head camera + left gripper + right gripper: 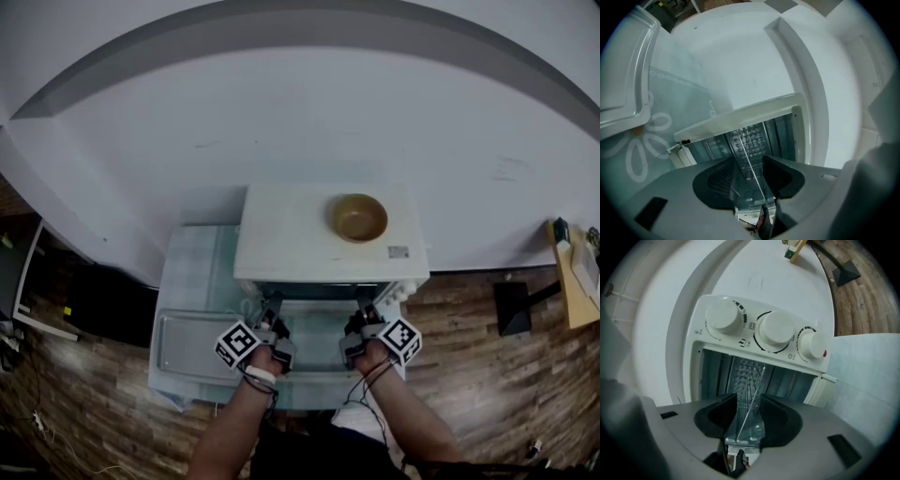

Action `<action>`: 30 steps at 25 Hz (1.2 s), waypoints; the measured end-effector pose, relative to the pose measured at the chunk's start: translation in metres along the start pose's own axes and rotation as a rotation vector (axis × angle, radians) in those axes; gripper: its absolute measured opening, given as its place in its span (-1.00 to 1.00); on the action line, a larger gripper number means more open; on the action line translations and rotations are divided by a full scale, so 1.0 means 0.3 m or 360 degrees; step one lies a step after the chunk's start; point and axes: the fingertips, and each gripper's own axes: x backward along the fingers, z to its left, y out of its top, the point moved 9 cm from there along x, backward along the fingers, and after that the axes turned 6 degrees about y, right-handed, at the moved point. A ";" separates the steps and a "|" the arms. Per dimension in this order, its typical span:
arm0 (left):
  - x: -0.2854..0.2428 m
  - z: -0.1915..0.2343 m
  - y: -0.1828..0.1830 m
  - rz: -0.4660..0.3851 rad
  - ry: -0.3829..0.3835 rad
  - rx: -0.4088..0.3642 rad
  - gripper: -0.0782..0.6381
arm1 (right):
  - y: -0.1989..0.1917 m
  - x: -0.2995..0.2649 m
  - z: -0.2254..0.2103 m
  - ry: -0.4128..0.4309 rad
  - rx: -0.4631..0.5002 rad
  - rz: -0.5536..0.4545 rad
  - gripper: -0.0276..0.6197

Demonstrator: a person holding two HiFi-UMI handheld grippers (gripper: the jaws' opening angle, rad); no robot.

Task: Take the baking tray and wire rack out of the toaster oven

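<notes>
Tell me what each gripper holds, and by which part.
Nothing yet. The left gripper and right gripper both stand open astride the thin edge of the wire rack at the toaster oven mouth.

One toaster oven (319,246) is standing on one desk (199,258), showing three knobs (723,316). One bowl (357,217) is sitting on top, one baking tray (187,343) is lying beside, and two claws, left (269,311) and right (366,312), are showing.
</notes>
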 end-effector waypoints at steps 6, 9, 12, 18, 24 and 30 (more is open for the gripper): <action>-0.120 0.027 -0.008 -0.0042 0.0012 0.0038 -0.28 | 0.035 -0.100 -0.068 -0.0031 -0.0018 0.0007 -0.44; -0.153 0.027 -0.006 -0.0048 0.0012 0.0041 -0.28 | 0.036 -0.123 -0.076 -0.0013 -0.0024 0.0016 -0.51; -0.166 0.032 0.006 -0.0062 -0.0020 0.0027 -0.28 | 0.037 -0.131 -0.083 0.0028 -0.0034 0.0007 -0.71; -0.136 0.045 0.004 -0.0046 -0.0015 0.0031 -0.28 | 0.029 -0.110 -0.093 0.0074 -0.0096 -0.0020 -0.82; -0.062 0.060 -0.001 -0.0020 0.0005 0.0056 -0.28 | 0.003 -0.046 -0.095 0.0067 -0.0095 -0.0019 -0.83; 0.010 0.072 0.019 -0.0011 -0.0011 0.0051 -0.28 | -0.032 0.038 -0.095 0.0067 -0.0100 -0.0002 -0.82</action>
